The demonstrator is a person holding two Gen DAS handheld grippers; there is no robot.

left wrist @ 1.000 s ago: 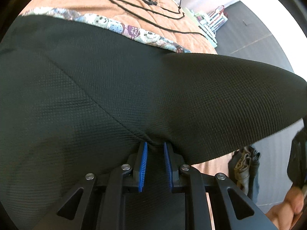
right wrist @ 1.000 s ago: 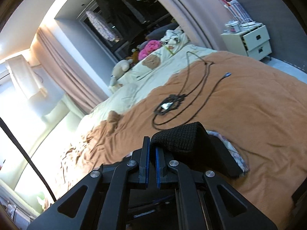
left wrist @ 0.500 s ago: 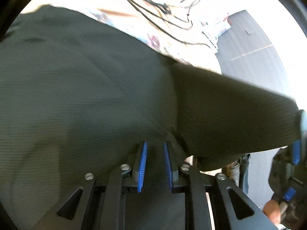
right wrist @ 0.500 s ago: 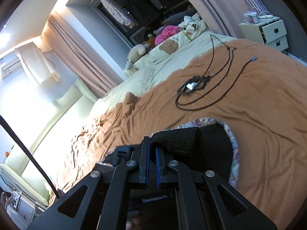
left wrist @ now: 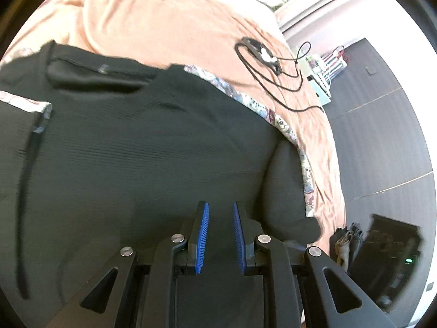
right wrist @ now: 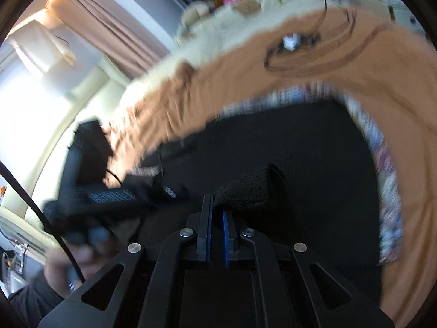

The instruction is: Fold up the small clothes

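On orange bed cover [left wrist: 169, 24], black garment [left wrist: 142, 158] spread, left jaws apart and empty, right jaws pinching its fold.

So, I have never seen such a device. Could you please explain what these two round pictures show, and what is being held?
Each picture comes from a fisheye camera mounted on a hand-held gripper that a person carries, one in each hand. Both look forward along two black fingers with blue pads. The left hand-held gripper is open above a black garment, gripping nothing. The right hand-held gripper pinches an edge of the same black garment; that picture is blurred. The garment lies on a patterned cloth over an orange blanket. A black cable lies further away.
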